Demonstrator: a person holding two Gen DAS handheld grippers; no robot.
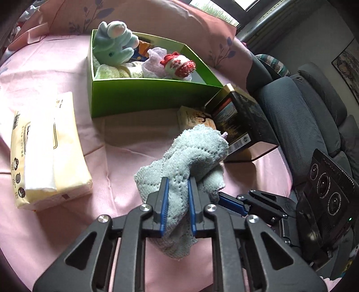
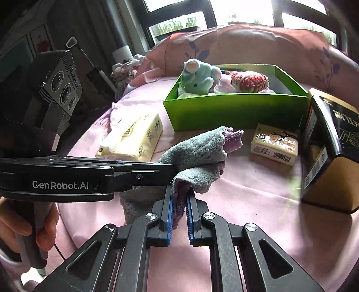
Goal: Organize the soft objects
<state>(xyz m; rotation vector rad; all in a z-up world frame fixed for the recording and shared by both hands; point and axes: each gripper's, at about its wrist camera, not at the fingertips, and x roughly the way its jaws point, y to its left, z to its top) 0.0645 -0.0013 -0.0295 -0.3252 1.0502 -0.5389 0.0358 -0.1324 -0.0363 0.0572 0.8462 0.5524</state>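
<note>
A blue-grey towel [image 1: 195, 152] with a purple underside [image 2: 233, 139] hangs bunched above the pink bedsheet, held from two sides. My left gripper [image 1: 177, 180] is shut on a fold of it. My right gripper [image 2: 179, 189] is shut on another fold, its purple side between the pads. In the right wrist view the left gripper [image 2: 172, 167] reaches in from the left; in the left wrist view the right gripper [image 1: 221, 195] comes in from the right. Beyond stands an open green box [image 1: 145, 98] holding a light-green plush toy [image 1: 114, 45] and a red-and-white knitted toy [image 1: 179, 64].
A yellow tissue pack [image 1: 44, 152] lies left of the box. A black tin [image 1: 242, 121] and a small wrapped packet [image 1: 195, 116] stand to the right. A pink pillow [image 1: 157, 20] lies behind, a grey chair [image 1: 303, 112] beside the bed. A hand [image 2: 33, 224] grips the left handle.
</note>
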